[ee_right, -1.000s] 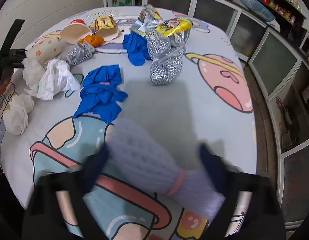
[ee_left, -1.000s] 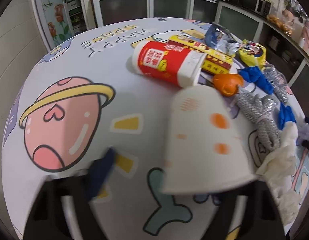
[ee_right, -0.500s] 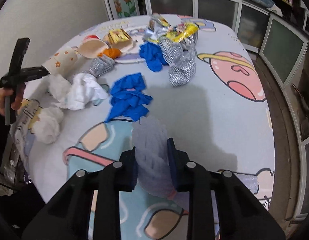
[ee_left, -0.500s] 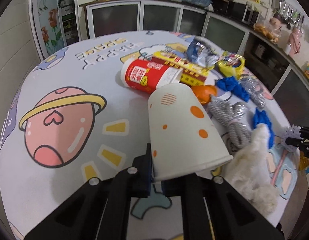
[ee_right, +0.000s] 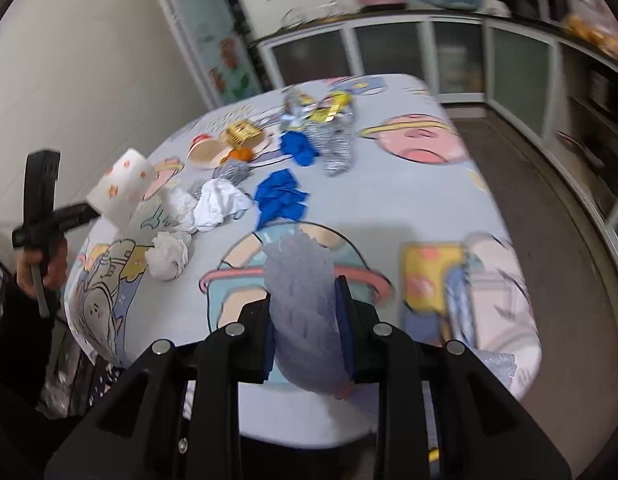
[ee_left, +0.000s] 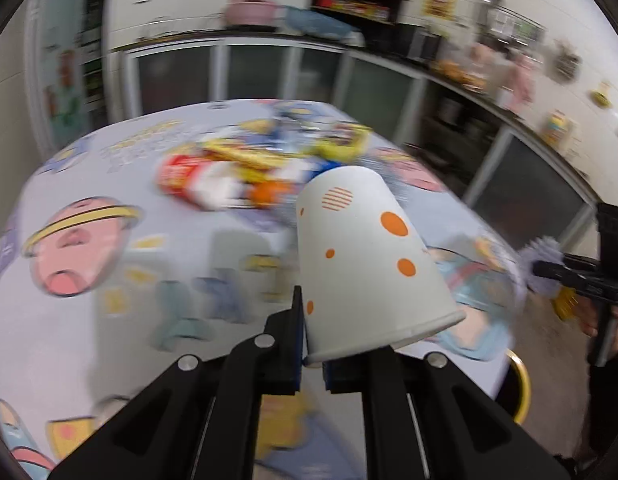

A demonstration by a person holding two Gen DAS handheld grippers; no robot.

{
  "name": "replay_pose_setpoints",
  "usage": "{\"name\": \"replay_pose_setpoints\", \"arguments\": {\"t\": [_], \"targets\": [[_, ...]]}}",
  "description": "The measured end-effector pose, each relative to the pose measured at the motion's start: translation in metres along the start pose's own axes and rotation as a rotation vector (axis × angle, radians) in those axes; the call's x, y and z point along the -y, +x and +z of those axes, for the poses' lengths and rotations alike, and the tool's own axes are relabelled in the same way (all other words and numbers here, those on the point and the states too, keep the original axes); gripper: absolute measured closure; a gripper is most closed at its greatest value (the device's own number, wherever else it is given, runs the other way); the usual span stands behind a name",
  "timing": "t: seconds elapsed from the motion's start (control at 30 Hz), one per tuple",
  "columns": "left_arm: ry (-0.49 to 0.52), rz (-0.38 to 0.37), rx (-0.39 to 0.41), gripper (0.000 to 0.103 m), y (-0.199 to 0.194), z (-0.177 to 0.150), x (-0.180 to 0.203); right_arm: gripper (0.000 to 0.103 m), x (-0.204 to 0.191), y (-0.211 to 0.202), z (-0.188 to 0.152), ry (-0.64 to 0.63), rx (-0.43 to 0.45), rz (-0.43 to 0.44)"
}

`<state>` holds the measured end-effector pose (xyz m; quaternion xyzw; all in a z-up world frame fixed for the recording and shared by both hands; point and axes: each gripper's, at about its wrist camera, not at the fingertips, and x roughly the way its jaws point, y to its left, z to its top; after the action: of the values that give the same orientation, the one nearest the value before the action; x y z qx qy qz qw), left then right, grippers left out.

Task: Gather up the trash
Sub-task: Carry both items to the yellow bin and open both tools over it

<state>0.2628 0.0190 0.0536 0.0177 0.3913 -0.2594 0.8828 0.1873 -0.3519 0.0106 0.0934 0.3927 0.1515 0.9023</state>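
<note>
A white paper cup [ee_left: 361, 256] with orange dots was held by its rim between the closed-in fingers of the left gripper [ee_left: 311, 360], lifted above the table [ee_left: 89, 320]. A pale purple foam net [ee_right: 305, 300] was squeezed between the fingers of the right gripper [ee_right: 305, 340], also above the table. More trash was left on the cartoon cloth: blue gloves [ee_right: 279, 196], white tissues [ee_right: 213, 208], a red cup [ee_left: 193, 178] and shiny wrappers [ee_right: 337, 148].

Bright, motion-blurred, fisheye-warped edges
</note>
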Motion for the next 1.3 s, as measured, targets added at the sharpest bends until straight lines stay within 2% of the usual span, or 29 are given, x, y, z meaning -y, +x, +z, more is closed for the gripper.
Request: {"name": "replay_pose_setpoints", "arguments": {"t": [0.13,0.2,0.27,0.37,0.5,0.67,0.8,0.9,1.0,1.03,1.1,1.17,1.2,1.3], "targets": [[0.112,-0.116,-0.023,0.097,0.011,-0.005,0.069,0.078,0.027,-0.05,-0.043,0.109,0.06,-0.08],[0.162,-0.174,-0.045,0.097,0.021,-0.01,0.103,0.077,0.043,-0.075,-0.071,0.165,0.078,-0.153],[0.22,-0.234,-0.071,0.097,0.033,-0.015,0.142,0.077,0.059,-0.091,-0.094,0.225,0.083,-0.195],[0.3,-0.33,-0.117,0.097,0.053,-0.029,0.196,0.077,0.087,-0.114,-0.138,0.337,0.081,-0.302],[0.401,-0.436,-0.209,0.097,0.086,-0.051,0.27,0.077,0.116,-0.131,-0.194,0.461,0.061,-0.389],[0.499,-0.473,-0.33,0.096,0.131,-0.084,0.339,0.076,0.143,-0.13,-0.247,0.564,0.012,-0.478],[0.558,-0.497,-0.45,0.096,0.169,-0.115,0.385,0.074,0.161,-0.108,-0.279,0.627,-0.087,-0.501],[0.578,-0.505,-0.531,0.096,0.192,-0.139,0.408,0.074,0.169,-0.094,-0.297,0.655,-0.13,-0.509],[0.587,-0.51,-0.553,0.096,0.201,-0.15,0.42,0.072,0.176,-0.086,-0.314,0.689,-0.156,-0.514],[0.588,-0.517,-0.551,0.094,0.202,-0.151,0.425,0.069,0.18,-0.083,-0.319,0.704,-0.161,-0.518],[0.59,-0.522,-0.543,0.078,0.202,-0.15,0.429,0.061,0.186,-0.083,-0.328,0.736,-0.172,-0.534],[0.579,-0.517,-0.52,0.038,0.197,-0.15,0.427,0.056,0.193,-0.084,-0.334,0.755,-0.181,-0.557],[0.565,-0.521,-0.508,0.032,0.19,-0.149,0.418,0.055,0.196,-0.085,-0.338,0.763,-0.186,-0.569],[0.509,-0.57,-0.503,0.029,0.187,-0.143,0.413,0.048,0.2,-0.092,-0.343,0.784,-0.184,-0.589]]}}
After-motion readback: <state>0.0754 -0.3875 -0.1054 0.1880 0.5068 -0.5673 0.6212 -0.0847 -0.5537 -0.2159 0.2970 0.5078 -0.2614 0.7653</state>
